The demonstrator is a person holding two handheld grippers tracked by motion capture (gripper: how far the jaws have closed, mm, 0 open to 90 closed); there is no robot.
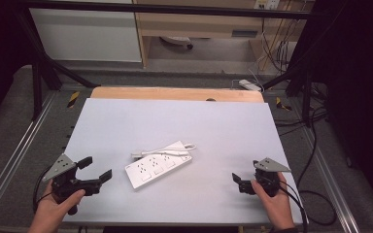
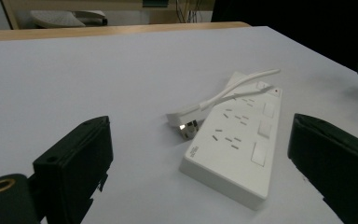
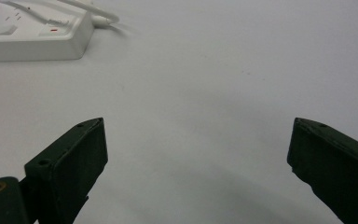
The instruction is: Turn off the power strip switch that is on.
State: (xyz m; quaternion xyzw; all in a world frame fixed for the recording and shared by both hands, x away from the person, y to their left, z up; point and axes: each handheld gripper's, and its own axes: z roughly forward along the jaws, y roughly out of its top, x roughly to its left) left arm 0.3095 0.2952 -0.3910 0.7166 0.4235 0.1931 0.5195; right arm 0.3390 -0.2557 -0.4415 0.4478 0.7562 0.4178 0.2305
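A white plastic power strip, a flat smooth-faced slab with rows of sockets, lies slantwise mid-table on the matte pale table; its rubbery white cord loops along the far edge, and the plug rests just beside the casing, its prongs glinting. The left gripper sits near the strip with blocky black jaws spread wide, holding nothing; the right gripper, well apart, seems equally wide and empty, though its far jaw is cut off in the high view.

A pale grey surface sits inside a black metal frame on grey floor. Behind stand a white cabinet and a wooden shelf unit. Cables hang at the right.
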